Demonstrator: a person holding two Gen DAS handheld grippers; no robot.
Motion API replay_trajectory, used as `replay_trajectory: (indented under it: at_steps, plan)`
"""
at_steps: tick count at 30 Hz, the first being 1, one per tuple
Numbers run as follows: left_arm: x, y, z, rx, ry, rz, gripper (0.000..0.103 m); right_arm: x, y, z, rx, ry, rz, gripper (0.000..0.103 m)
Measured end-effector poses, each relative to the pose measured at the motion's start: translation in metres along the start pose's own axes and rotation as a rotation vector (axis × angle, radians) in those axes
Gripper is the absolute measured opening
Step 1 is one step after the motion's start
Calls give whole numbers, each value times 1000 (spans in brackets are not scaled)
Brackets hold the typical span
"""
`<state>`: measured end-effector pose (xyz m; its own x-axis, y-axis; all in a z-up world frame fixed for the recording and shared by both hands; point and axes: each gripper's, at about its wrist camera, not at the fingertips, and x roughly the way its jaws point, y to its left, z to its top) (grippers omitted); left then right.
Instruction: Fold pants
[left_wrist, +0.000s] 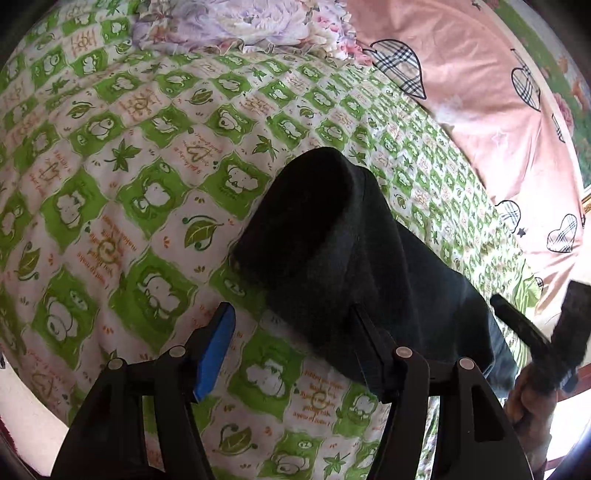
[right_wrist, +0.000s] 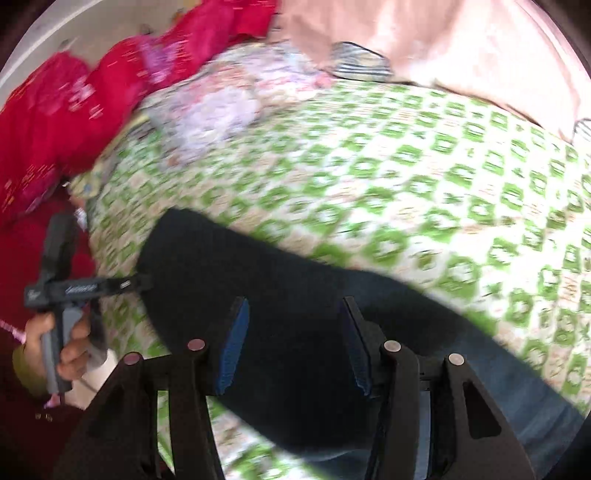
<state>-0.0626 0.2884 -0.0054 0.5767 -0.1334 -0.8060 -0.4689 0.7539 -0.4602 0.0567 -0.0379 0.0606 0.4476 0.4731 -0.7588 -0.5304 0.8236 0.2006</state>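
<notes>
The dark pants (left_wrist: 332, 251) lie on the green-and-white patterned bedsheet (left_wrist: 129, 166), bunched into a raised fold near the middle of the left wrist view. My left gripper (left_wrist: 291, 325) is open, its right finger at the pants' near edge and its left blue pad over bare sheet. In the blurred right wrist view the pants (right_wrist: 295, 280) stretch across the sheet (right_wrist: 406, 166). My right gripper (right_wrist: 293, 325) is open just above them, nothing held. The left gripper also shows in the right wrist view (right_wrist: 142, 283), at the pants' left end.
A pink quilt with plaid hearts (left_wrist: 480, 92) lies along the right side of the bed. A floral pillow (left_wrist: 240, 26) sits at the far end. Red fabric (right_wrist: 74, 110) is bunched beyond the bed's left edge. The right hand-held gripper shows at the lower right (left_wrist: 546, 343).
</notes>
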Motion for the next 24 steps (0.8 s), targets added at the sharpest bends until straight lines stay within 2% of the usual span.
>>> replay_trajectory:
  at_steps: [2,6,11,15,16,20,22,24]
  plan:
    - [1,1,0,-1,6,-5,63,8,-11,12,-10,21,-25,52]
    - [-2,4,-6,-10,16,-24,63,27,-27,30,-26,85,-12,52]
    - [-6,0,-9,-10,14,-62,50,44,-20,33,-95,158,-3,52]
    - [-5,-8,-4,17,16,-63,40,48,-20,30,-152,166,-80,52]
    - [-7,-9,-4,21,27,-71,36,48,-26,30,-129,166,-76,52]
    - [-19,-16,-4,58,5,-82,35,44,-41,28,-48,158,-31,52]
    - [-21,-20,-4,79,-11,-77,35,40,-27,28,-44,149,29,52]
    - [-19,-23,-2,89,-11,-67,35,31,2,19,-108,134,99,52]
